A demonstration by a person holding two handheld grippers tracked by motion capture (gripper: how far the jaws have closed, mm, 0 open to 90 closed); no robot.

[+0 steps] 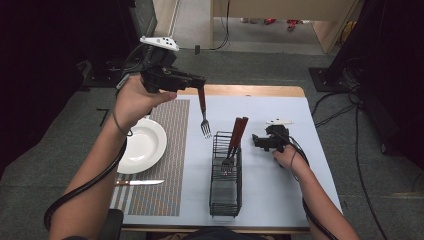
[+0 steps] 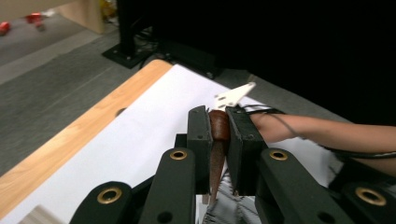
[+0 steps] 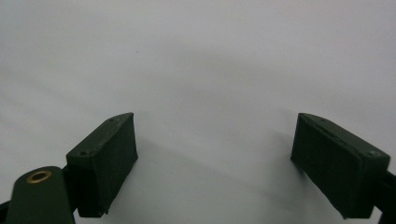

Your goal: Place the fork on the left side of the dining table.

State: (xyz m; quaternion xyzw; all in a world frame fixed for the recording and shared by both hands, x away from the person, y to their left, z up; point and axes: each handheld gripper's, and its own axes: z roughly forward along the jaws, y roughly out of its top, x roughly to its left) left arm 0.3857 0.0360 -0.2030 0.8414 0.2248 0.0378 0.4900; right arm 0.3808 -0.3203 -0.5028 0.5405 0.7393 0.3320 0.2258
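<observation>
My left gripper is raised high over the table's back edge, shut on the brown handle of a fork that hangs tines down. In the left gripper view the handle is pinched between the two black pads. A black wire caddy stands mid-table with two brown-handled utensils leaning in it. My right gripper rests low on the white cloth just right of the caddy; its jaws stand wide apart over bare cloth, nothing between them.
A white plate sits on a striped placemat at the left, with a knife lying in front of it. The wooden table edge runs along the back. Cables and dark equipment stand at the right.
</observation>
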